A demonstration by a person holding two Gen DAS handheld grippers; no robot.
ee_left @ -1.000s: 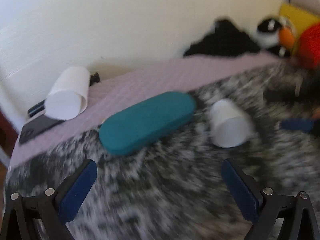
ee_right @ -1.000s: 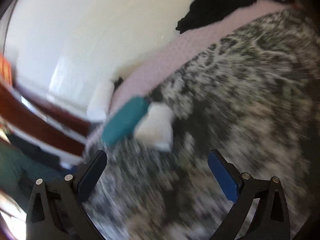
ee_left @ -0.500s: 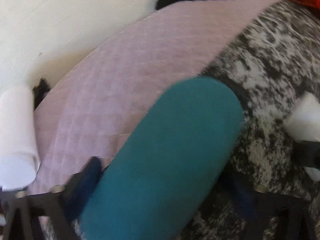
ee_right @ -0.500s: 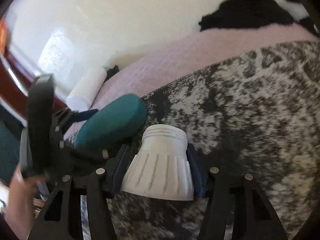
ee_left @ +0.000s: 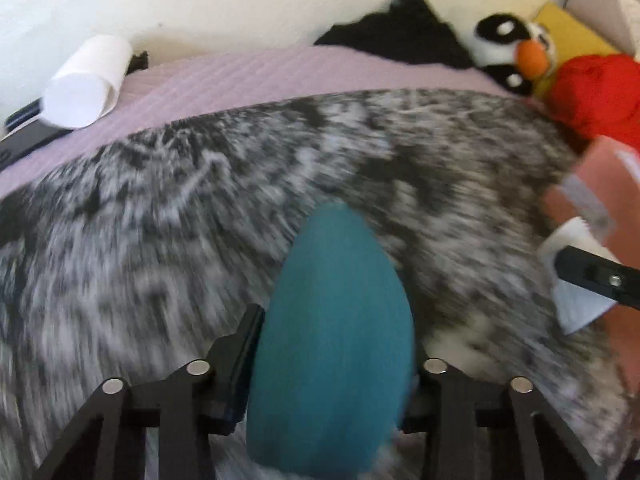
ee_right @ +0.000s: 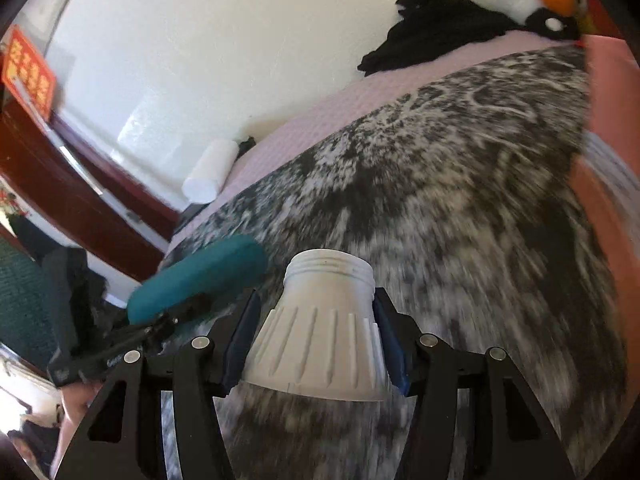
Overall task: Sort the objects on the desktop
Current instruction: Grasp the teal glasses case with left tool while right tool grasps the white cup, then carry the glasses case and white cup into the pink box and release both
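Note:
A teal glasses case point(ee_left: 336, 272) sticks forward from between the jaws of my left gripper point(ee_left: 334, 360). The jaws are closing on it, and the pads press its sides. The right wrist view shows the same case point(ee_right: 200, 276) held off the blanket by the left gripper point(ee_right: 152, 332). My right gripper point(ee_right: 316, 308) is shut on a white ribbed container point(ee_right: 324, 344), threaded neck pointing away. That container point(ee_left: 576, 308) also shows at the right edge of the left wrist view.
A mottled grey fuzzy blanket point(ee_left: 160, 220) lies over a pink quilt point(ee_left: 260, 80). A white paper roll point(ee_left: 86, 84) and a dark phone point(ee_left: 24, 140) sit at the far left. Black cloth point(ee_left: 400, 40), a plush penguin point(ee_left: 516, 56), a red plush point(ee_left: 596, 96) and a salmon box point(ee_left: 600, 184) crowd the right.
Both grippers went from wide open above the blanket to closed, the left on the teal case and the right on the white container. Both objects have left their places by the quilt.

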